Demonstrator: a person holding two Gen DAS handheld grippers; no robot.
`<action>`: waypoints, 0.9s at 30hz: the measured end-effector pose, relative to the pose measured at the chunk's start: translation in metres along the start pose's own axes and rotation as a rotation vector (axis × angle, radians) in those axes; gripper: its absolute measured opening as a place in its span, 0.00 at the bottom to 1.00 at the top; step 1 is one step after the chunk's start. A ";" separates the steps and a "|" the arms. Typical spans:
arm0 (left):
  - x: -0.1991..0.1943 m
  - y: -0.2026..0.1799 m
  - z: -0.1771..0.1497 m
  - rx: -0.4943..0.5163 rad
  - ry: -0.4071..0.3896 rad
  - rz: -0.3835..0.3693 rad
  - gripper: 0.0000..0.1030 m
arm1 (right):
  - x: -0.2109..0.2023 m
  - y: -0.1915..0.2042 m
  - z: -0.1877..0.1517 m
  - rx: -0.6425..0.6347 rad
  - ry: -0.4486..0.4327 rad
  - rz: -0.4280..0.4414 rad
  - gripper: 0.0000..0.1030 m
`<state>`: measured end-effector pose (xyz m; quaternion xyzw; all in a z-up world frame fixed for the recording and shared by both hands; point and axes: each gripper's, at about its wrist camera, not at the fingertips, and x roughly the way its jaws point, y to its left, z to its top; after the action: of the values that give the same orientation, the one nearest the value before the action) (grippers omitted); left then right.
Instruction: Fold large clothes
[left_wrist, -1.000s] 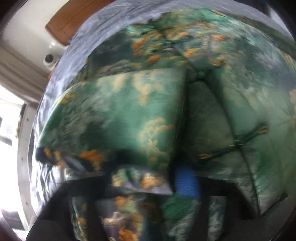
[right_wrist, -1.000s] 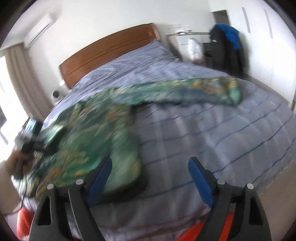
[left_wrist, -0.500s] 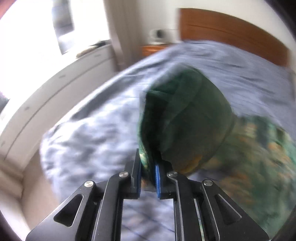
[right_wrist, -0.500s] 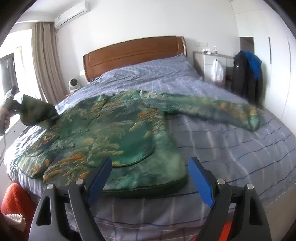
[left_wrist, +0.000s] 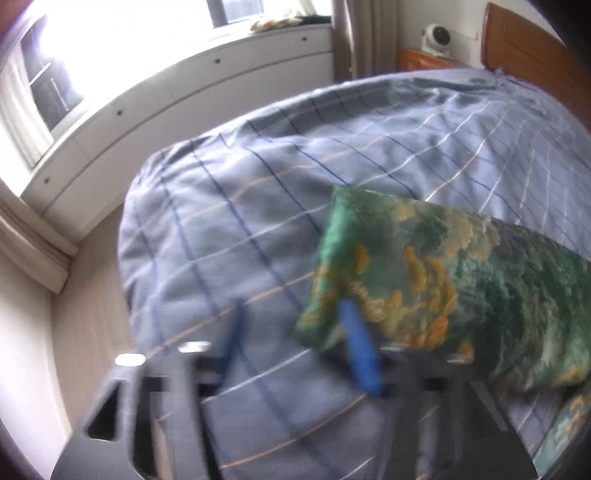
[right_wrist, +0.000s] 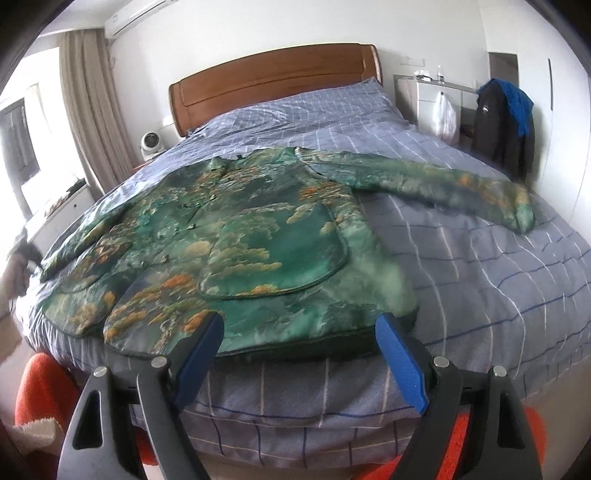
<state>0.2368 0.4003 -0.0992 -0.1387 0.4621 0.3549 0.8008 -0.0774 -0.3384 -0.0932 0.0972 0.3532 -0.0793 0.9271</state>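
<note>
A green padded jacket (right_wrist: 236, 240) with orange and cream cloud patterns lies spread face up on the bed, one sleeve (right_wrist: 443, 184) stretched out to the right. My right gripper (right_wrist: 301, 343) is open and empty, just in front of the jacket's hem at the bed's near edge. In the left wrist view the other sleeve's cuff (left_wrist: 406, 269) lies on the blue checked duvet (left_wrist: 240, 221). My left gripper (left_wrist: 295, 339) is open, motion-blurred, with its right finger (left_wrist: 360, 350) at the cuff's edge and nothing held.
A wooden headboard (right_wrist: 273, 81) stands at the back. A small white fan (right_wrist: 151, 142) sits on the left nightstand. A dark coat (right_wrist: 504, 122) hangs at the right. A window ledge (left_wrist: 166, 96) runs along the bed's left side. Something orange (right_wrist: 40, 387) lies below the bed's foot.
My left gripper was shut on the sleeve cuff and held it up; it has laid the sleeve out on the duvet and opened. The right gripper stayed open and steadied at the hem.
</note>
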 end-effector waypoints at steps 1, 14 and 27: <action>-0.010 0.007 -0.006 0.012 -0.023 -0.029 0.72 | 0.000 -0.005 0.003 0.017 0.002 0.000 0.82; -0.114 -0.082 -0.204 0.608 0.231 -0.757 0.83 | 0.081 -0.124 0.052 0.344 0.269 0.298 0.90; -0.142 -0.083 -0.202 0.655 0.197 -0.781 0.11 | 0.055 -0.090 0.054 0.264 0.312 0.434 0.15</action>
<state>0.1190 0.1677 -0.0970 -0.0755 0.5363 -0.1482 0.8275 -0.0217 -0.4430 -0.1017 0.3012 0.4492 0.0914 0.8361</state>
